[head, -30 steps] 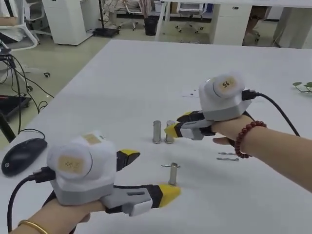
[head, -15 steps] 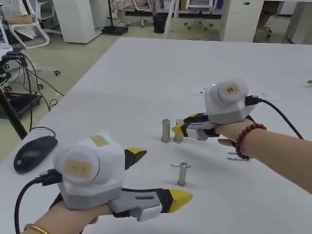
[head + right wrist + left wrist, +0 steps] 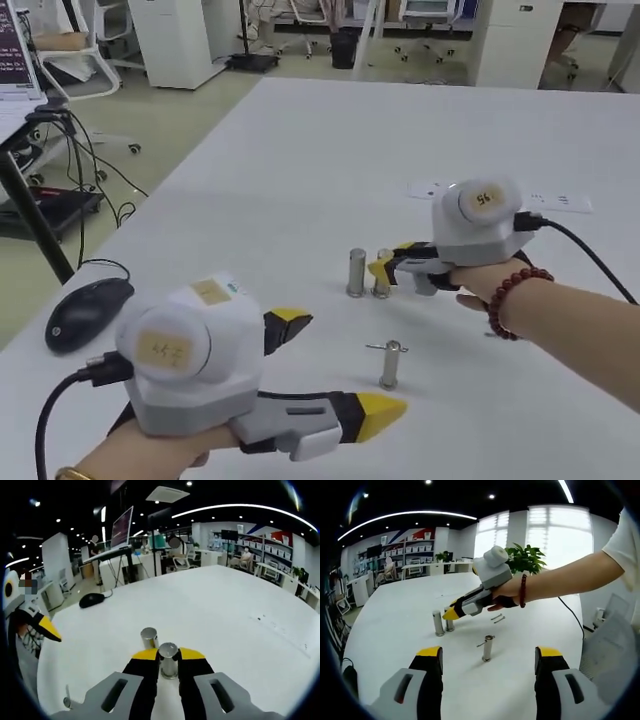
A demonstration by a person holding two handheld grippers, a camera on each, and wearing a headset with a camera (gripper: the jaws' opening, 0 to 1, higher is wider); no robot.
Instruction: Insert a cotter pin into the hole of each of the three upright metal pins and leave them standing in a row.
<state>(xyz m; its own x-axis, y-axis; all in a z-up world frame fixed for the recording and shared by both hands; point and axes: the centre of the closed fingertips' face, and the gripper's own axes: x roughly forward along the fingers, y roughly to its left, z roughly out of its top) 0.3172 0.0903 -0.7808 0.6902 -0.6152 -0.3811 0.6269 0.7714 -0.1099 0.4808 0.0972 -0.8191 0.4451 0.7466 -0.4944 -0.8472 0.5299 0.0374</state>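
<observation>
Closest to the person, the left gripper (image 3: 338,366) is held low over the near edge of the white table (image 3: 300,150), pointing across it. Its yellow-tipped jaws are spread wide and hold nothing. The label on its round cap is too blurred to read.

Just past its tips stands the front pin (image 3: 391,366), upright, with a cotter pin (image 3: 380,347) through its top.

Farther on, the right forearm reaches in from the side, a red bead bracelet (image 3: 512,296) on the wrist, holding the right gripper (image 3: 381,267) level. Its jaws are closed around the second pin (image 3: 168,666), which is upright on the table. The third pin (image 3: 356,272) stands just beside it. The sticker (image 3: 485,198) on this gripper's cap seems to read "95".

Two loose cotter pins (image 3: 496,618) lie under that wrist. A black mouse (image 3: 88,312) sits well apart.
</observation>
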